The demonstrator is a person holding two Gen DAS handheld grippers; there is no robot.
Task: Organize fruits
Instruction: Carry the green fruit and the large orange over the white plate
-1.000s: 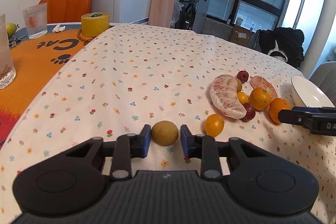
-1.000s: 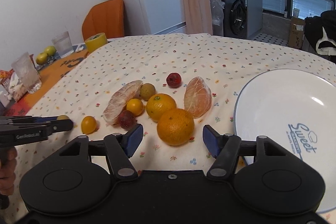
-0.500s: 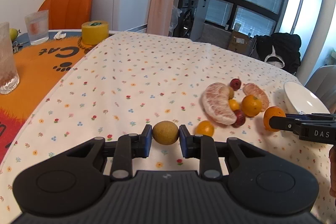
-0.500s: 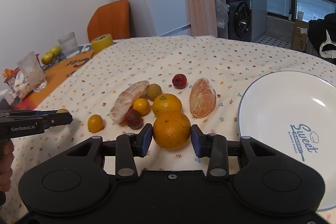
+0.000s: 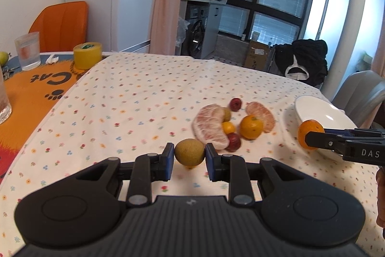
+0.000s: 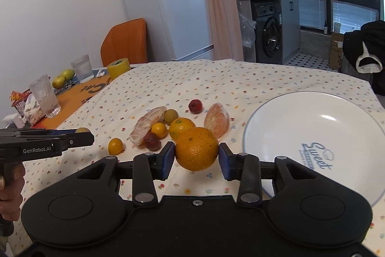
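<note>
Fruit cluster (image 6: 168, 127) crowds mid-cloth — bare tablecloth (image 6: 197, 78) beyond it; white plate (image 6: 312, 136) at right lies unblocked.

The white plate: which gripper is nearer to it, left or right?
Right. The right gripper, holding the orange, is beside the white plate; the left gripper holds a small greenish-brown fruit beyond the fruit pile.

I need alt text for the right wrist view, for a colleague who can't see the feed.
The right hand-held gripper clamps a large orange just above a floral tablecloth. An empty white plate sits to its right; a cluster of loose fruit lies behind. At left, the left hand-held gripper holds a small yellow-green fruit.
</note>
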